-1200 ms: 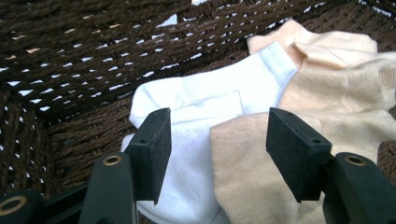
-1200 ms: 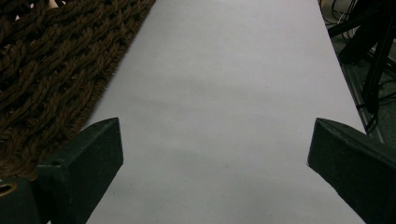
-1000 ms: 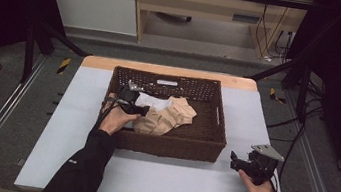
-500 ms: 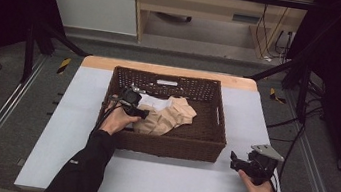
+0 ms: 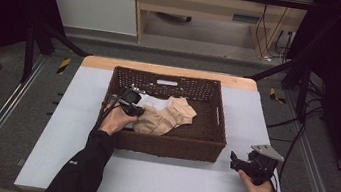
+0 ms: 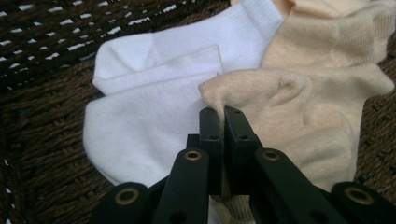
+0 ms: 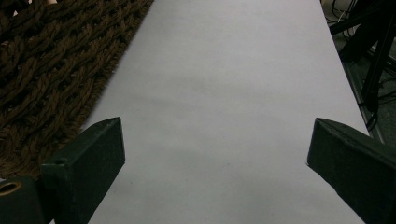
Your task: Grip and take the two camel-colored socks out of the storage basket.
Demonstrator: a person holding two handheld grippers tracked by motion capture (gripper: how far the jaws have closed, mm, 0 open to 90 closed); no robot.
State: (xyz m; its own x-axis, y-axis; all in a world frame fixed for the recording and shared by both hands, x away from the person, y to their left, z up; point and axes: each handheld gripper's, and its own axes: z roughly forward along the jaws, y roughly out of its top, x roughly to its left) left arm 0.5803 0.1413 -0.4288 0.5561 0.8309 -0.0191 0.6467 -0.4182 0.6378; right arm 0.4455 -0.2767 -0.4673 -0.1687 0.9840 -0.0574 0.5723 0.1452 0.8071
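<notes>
A dark wicker basket stands mid-table and holds a beige sock lying partly over a white sock. My left gripper reaches into the basket's left side. Its jaws have just been closing and now pinch a raised fold of the beige sock between the pads, my left gripper shut on it. The white sock lies flat to its left. My right gripper rests on the table right of the basket, and in its own view my right gripper stands open with nothing between the jaws.
The pale table top has free room in front of and on both sides of the basket. The basket's woven wall is close on the left of the right gripper. Cables and stand legs lie beyond the table's right edge.
Both hands stay where they were. The left gripper's jaws have drawn together on the beige sock in the basket.
</notes>
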